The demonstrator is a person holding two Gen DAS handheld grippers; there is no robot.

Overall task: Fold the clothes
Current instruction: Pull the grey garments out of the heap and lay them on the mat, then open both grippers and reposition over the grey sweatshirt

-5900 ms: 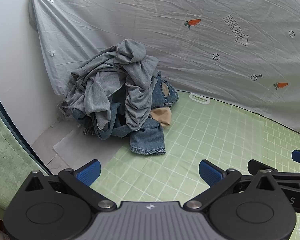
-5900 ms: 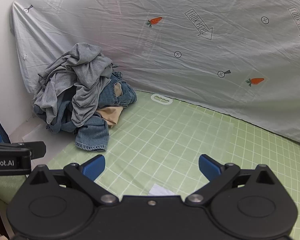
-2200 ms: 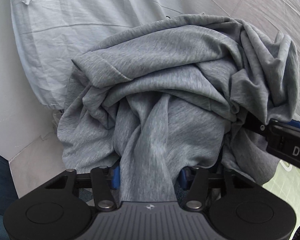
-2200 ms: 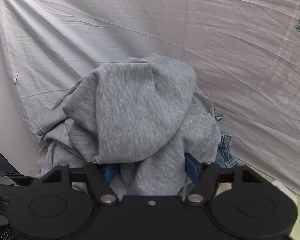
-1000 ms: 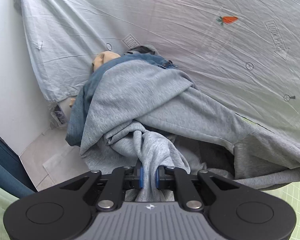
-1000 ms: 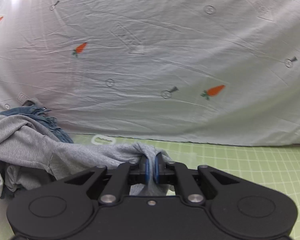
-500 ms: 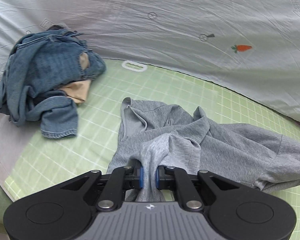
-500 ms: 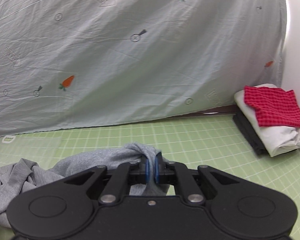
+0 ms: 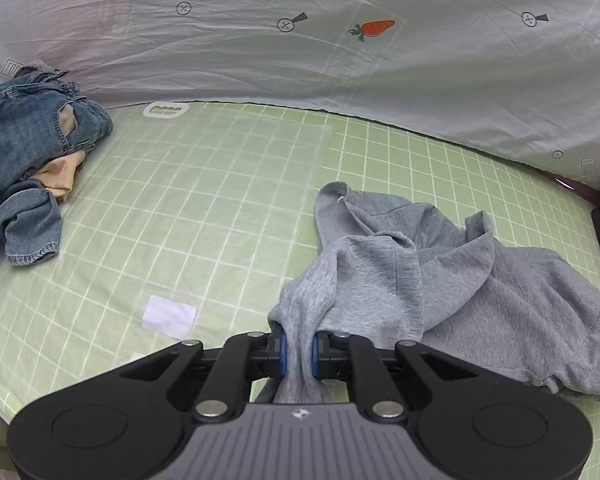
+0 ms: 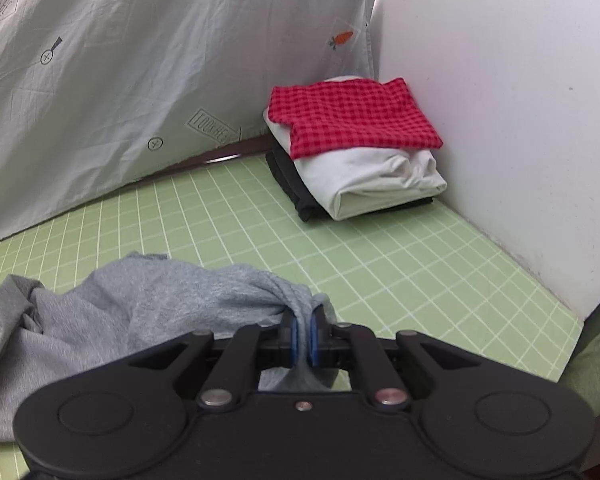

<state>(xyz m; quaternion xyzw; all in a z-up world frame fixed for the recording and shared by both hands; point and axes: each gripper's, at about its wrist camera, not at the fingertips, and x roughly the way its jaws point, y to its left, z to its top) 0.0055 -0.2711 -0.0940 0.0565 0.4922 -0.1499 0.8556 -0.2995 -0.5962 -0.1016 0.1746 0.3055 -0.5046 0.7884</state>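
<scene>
On mat (image 9: 220, 200), sweatshirt (image 9: 480, 280) seemingly farther right

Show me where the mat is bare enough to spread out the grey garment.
Bare green mat lies between the denim heap and the grey sweatshirt, with only a white label on it. A second patch lies between the sweatshirt and the folded stack. The left edge and far right corner are crowded.
</scene>
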